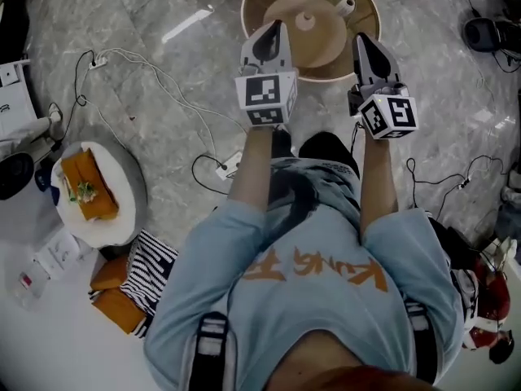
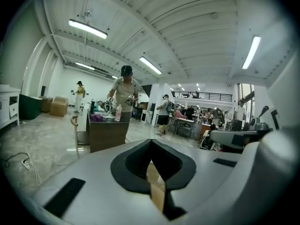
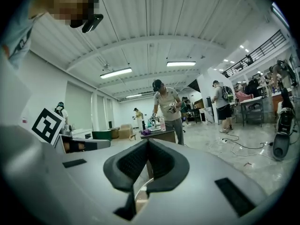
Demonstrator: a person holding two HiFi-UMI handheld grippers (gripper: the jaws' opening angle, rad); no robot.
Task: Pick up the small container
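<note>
In the head view I hold both grippers up side by side at chest height, above a round wooden table (image 1: pixel 254 13). On it sits a round tan container (image 1: pixel 305 24) with a knob on its lid, next to a small white vase (image 1: pixel 346 6) with pink flowers. The left gripper (image 1: pixel 275 26) hangs over the table's near left rim, and its jaws stand together with nothing between them. The right gripper (image 1: pixel 361 39) is over the near right rim, also shut and empty. Both gripper views look level across a hall, the left gripper (image 2: pixel 150 142) and right gripper (image 3: pixel 147 142) with jaws closed; neither shows the container.
Cables and a power strip (image 1: pixel 230 165) lie on the marble floor to my left. A white round stand (image 1: pixel 122 210) with orange items is at the lower left, beside a striped bag (image 1: pixel 151 271). In the hall a person stands behind a brown counter (image 2: pixel 105 132).
</note>
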